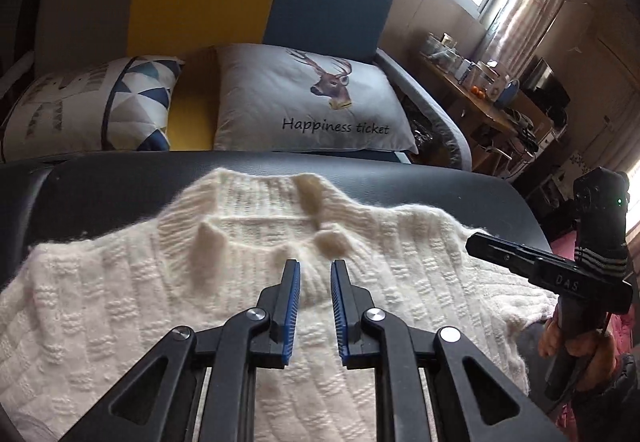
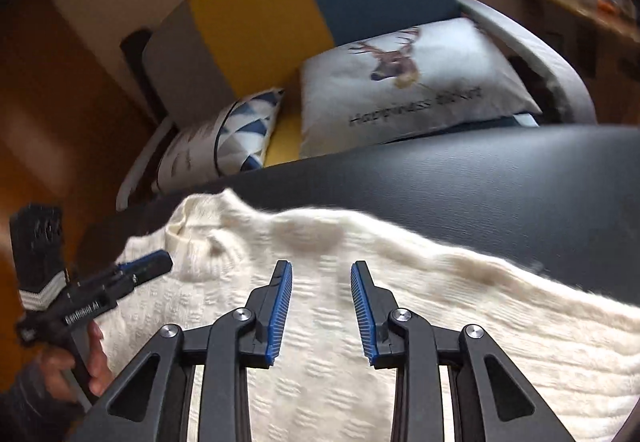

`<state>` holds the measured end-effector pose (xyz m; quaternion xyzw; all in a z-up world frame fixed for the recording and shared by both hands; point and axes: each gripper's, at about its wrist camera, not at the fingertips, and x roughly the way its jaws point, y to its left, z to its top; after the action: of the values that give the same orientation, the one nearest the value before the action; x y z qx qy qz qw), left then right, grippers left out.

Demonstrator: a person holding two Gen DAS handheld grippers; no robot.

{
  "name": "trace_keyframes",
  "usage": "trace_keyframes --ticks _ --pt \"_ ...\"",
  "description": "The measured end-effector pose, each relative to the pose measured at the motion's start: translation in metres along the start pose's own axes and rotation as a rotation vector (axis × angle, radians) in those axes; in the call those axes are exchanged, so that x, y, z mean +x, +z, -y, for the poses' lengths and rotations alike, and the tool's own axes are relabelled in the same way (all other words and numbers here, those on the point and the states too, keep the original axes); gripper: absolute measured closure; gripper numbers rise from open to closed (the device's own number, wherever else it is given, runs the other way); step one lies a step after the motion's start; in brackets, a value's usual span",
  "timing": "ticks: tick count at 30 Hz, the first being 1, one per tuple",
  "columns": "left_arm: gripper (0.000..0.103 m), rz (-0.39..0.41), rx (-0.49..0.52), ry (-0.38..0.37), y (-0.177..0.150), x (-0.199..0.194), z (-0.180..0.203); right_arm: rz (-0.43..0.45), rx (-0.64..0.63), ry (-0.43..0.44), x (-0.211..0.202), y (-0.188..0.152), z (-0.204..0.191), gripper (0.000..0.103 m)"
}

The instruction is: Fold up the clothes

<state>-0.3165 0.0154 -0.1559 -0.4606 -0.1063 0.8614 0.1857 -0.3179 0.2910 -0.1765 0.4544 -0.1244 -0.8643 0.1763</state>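
Two grippers we hold over a cream knit sweater spread flat to the near edge of the dark bench: left gripper barely parted, right gripper wider apart, neither gripping any knit.

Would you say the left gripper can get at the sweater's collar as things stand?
Probably yes. The left gripper hangs over the white sweater with its jaws slightly apart and empty, the collar lies just ahead, and nothing sits between them.
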Motion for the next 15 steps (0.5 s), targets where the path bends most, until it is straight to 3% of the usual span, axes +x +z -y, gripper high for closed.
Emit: trace_keyframes --ticks 4,6,8,10,11,12,15 --pt "0.088 0.012 0.013 -0.072 0.003 0.006 0.010 -0.038 -0.015 -0.028 0.029 0.001 -0.015 0.071" --pt "0.088 -0.004 0.060 -0.058 0.004 0.021 0.025 -0.050 0.023 -0.039 0.040 0.001 -0.009 0.064" --pt "0.088 -0.024 0.110 -0.035 0.005 0.037 0.040 -0.034 0.058 -0.036 0.042 -0.001 0.001 0.064" --pt "0.090 -0.082 0.101 0.035 0.002 0.060 0.039 -0.012 0.076 -0.077 0.040 -0.002 0.010 0.072" --pt "0.090 -0.066 0.082 0.021 0.000 0.060 0.036 -0.005 0.088 -0.102 0.038 -0.004 0.016 0.091" --pt "0.090 -0.058 0.067 -0.009 0.001 0.056 0.034 -0.003 0.116 -0.097 0.037 -0.005 0.023 0.100" --pt "0.086 -0.061 0.022 -0.101 0.005 0.045 0.025 0.002 0.186 -0.025 0.032 -0.007 0.039 0.100"
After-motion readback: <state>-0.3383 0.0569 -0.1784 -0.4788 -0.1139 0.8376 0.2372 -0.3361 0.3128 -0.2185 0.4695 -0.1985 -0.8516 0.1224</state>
